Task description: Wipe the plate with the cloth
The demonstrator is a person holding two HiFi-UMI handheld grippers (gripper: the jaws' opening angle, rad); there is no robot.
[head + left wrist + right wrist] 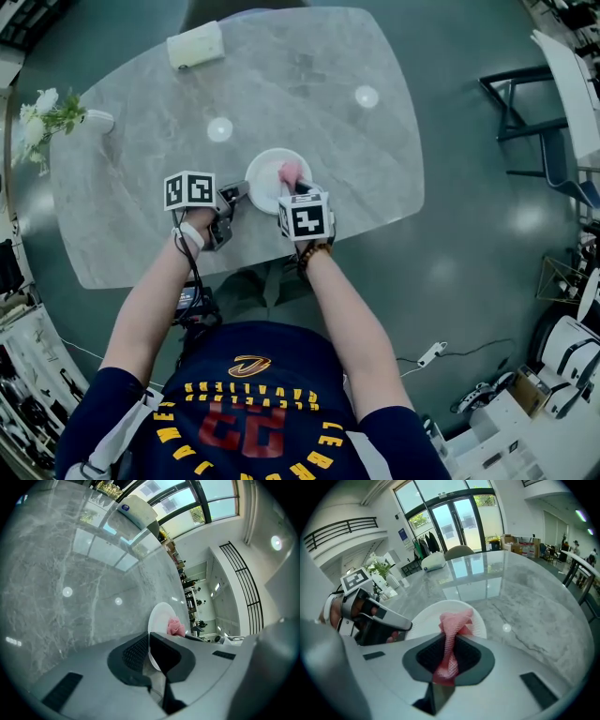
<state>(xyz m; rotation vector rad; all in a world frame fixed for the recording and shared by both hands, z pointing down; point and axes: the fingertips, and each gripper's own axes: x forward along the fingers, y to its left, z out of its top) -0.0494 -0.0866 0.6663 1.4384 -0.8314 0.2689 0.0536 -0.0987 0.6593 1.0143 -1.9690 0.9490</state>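
Note:
A white plate [265, 180] lies near the front of the grey marble table [309, 84]. A pink cloth [292, 172] rests on the plate's right side, and my right gripper [298, 191] is shut on it. In the right gripper view the pink cloth [452, 637] runs from between the jaws out onto the plate [423, 618]. My left gripper [234, 194] is shut on the plate's left rim. In the left gripper view the plate [161, 620] stands edge-on between the jaws, with the cloth [176, 626] on it.
A white folded towel or box [195, 44] sits at the table's far edge. A vase with white flowers [47, 114] stands at the far left. A dark chair [530, 112] stands on the floor to the right.

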